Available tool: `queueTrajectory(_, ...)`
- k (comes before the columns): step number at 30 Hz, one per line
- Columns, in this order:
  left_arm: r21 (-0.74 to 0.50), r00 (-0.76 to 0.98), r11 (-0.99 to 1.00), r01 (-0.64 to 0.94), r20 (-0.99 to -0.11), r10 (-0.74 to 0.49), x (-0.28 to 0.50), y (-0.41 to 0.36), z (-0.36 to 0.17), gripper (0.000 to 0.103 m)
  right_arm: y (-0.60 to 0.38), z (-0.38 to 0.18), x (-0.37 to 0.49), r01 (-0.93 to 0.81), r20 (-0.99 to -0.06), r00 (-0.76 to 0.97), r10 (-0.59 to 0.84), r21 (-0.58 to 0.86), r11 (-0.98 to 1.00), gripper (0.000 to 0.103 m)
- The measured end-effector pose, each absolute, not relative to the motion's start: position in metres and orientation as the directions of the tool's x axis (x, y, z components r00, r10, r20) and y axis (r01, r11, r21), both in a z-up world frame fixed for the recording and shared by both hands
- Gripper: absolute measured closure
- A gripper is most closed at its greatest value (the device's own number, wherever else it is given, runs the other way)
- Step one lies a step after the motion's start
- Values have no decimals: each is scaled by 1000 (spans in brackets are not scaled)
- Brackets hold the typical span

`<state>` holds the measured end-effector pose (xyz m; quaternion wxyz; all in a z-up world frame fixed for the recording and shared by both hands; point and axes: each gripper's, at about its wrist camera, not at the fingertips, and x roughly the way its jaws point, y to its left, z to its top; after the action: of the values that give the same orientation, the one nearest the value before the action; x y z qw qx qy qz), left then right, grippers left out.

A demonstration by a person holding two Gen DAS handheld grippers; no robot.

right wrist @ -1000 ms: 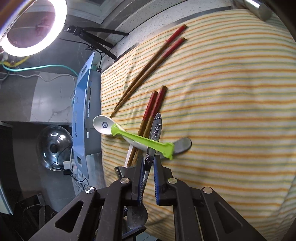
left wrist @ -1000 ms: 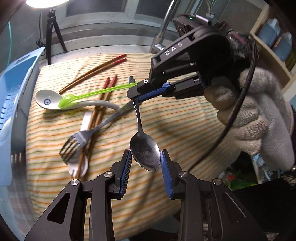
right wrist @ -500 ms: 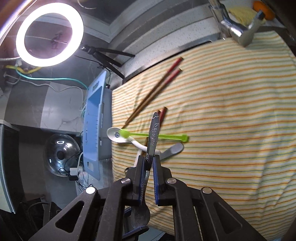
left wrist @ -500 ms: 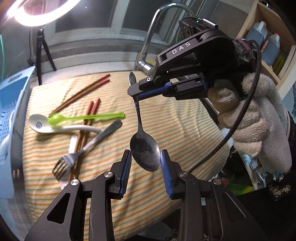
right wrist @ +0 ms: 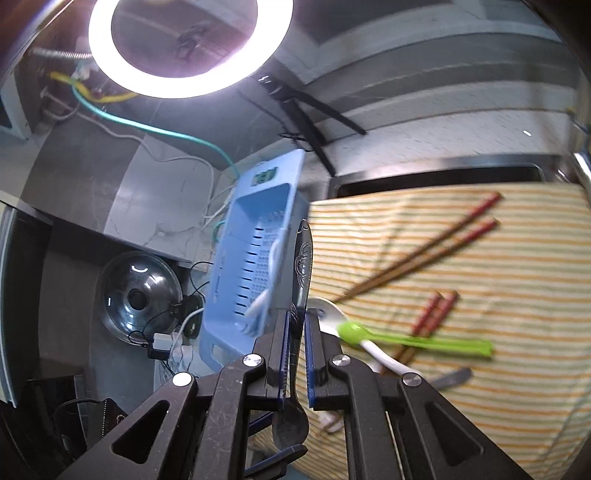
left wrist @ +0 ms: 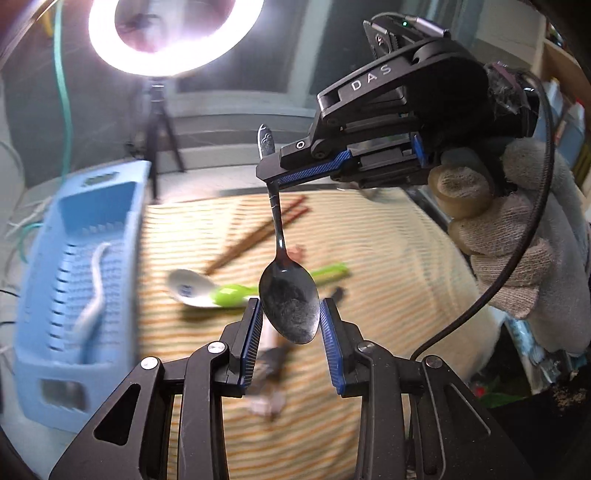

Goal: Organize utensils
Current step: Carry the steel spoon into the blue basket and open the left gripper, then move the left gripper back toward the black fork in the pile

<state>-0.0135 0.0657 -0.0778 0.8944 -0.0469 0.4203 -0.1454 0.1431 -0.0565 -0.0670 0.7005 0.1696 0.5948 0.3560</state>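
Fingers (right wrist: 283, 354) of the right gripper (right wrist: 295, 350) pinch the handle of a metal spoon (left wrist: 289, 309), pads pressed close with only the thin handle between them; spoon hangs bowl-down in the air, handle tip poking up past the pads (engraved pattern visible on it in the right wrist view). Left gripper (left wrist: 290, 343) sits just beneath, its blue pads spread wide on either side of the spoon bowl; whether they touch the bowl's edges I cannot tell, gripping nothing that shows. Gloved right hand (left wrist: 517, 258) wraps the right gripper's grip, a black cable looping down from it. Below, on a striped cloth (right wrist: 498, 295): a green plastic spoon (right wrist: 413, 339) lying across a white ceramic spoon (right wrist: 328, 314), a pair of red-tipped chopsticks (right wrist: 432, 254) farther back, a shorter second pair (right wrist: 430, 317) near the green spoon, and a metal handle end (right wrist: 448, 378) at the near edge. Left of the cloth, a blue slotted basket (left wrist: 85, 258) with a white spoon (left wrist: 92, 280) lying inside. Ring light (left wrist: 170, 33) on a tripod glares above the basket.
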Motion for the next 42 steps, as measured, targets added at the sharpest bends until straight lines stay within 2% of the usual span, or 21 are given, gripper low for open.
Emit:
queueTrajectory(11, -209, 594, 973, 101, -772, -227, 14, 155, -106, 73, 58, -95, 166, -338, -724, -18, 690, 654, 677, 96)
queueTrajectory(20, -189, 559, 980, 59, -807, -189, 19, 186, -124, 73, 106, -125, 175, -351, -743, -78, 664, 644, 680, 95)
queueTrajectory(23, -176, 561, 984, 34, -811, -164, 21, 191, -126, 72, 115, -126, 175, -388, -763, -80, 641, 616, 685, 91)
queueTrajectory(24, -175, 561, 984, 25, -813, -158, 21, 193, -127, 72, 117, -126, 175, -400, -771, -81, 632, 606, 688, 86)
queueTrajectory(26, -169, 556, 986, -1, -819, -140, 22, 196, -126, 72, 118, -124, 173, -423, -783, -74, 617, 585, 692, 56)
queueTrajectory(42, -142, 582, 989, 36, -801, -136, 14, 175, -110, 72, 58, -90, 172, -456, -766, -5, 643, 574, 680, 53)
